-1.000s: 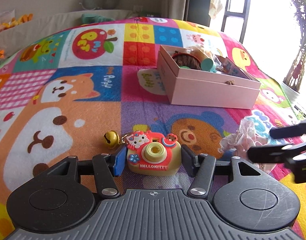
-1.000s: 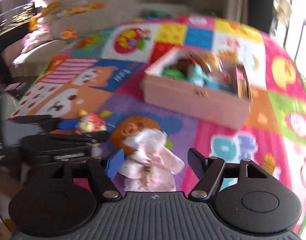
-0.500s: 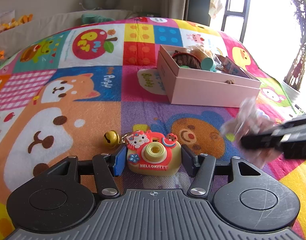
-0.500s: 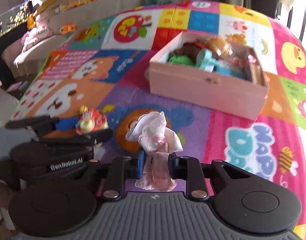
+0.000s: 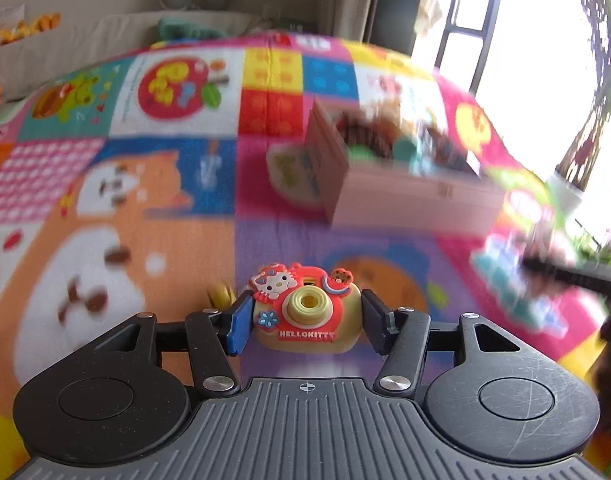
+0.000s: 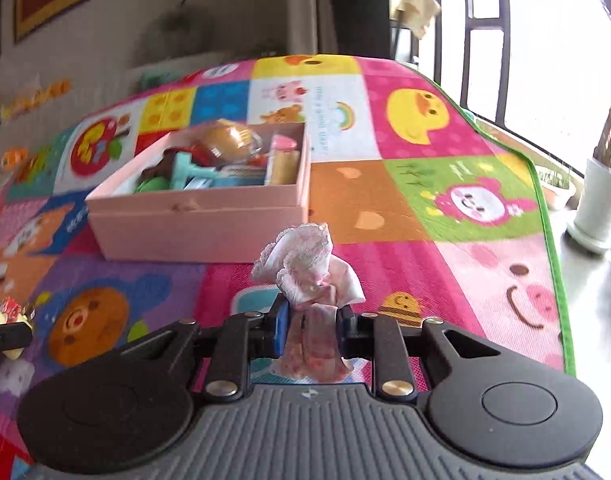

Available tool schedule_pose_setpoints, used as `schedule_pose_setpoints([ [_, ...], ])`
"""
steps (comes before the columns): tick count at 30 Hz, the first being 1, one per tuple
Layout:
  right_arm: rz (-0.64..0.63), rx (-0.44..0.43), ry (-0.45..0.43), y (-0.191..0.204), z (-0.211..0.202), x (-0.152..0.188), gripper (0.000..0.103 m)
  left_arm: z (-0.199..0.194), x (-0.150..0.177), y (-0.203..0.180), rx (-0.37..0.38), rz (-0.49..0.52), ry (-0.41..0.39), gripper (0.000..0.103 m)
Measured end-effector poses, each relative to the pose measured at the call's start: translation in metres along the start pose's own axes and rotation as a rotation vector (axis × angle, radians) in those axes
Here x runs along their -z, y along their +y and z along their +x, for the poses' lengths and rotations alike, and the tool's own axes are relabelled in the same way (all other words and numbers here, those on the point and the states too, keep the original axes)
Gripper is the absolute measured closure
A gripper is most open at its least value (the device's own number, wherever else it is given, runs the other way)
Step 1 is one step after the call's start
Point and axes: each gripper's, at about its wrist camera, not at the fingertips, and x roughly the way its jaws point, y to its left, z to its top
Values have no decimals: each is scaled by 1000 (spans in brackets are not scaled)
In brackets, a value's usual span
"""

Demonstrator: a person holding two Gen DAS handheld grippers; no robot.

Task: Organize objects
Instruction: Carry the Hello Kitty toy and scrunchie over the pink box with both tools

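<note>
**Me:** Hand-held gripper on my left (image 5: 303, 322) is squeezing the Hello Kitty toy camera (image 5: 307, 312) by its two sides. It hangs above the play mat (image 5: 145, 280). It looks hard, light and a bit slick, so I think the flat sides are the best place to hold.

**Helper:** And the right one?

**Me:** My right hand-held gripper (image 6: 310, 326) is pinched on the pink lace cloth (image 6: 305, 268), low down on the bunched part. It looks soft and floppy. The pink box (image 6: 201, 216) sits just past it.
</note>
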Motion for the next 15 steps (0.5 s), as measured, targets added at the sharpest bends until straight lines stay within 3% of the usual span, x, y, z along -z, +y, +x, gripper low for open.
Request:
schedule_pose_setpoints([
  [5,97,-72,-16,-18,1,4,80,-8,-62,-11,58,30,-104,42],
  [10,112,-89,-24,-20,0,5,80,19,-115,-41,154,123,-177,42],
  [13,101,-87,-11,-18,3,5,79,61,-129,-55,259,156,-140,42],
  [15,99,-88,-12,-19,3,6,79,95,-126,-60,247,175,-67,42],
])
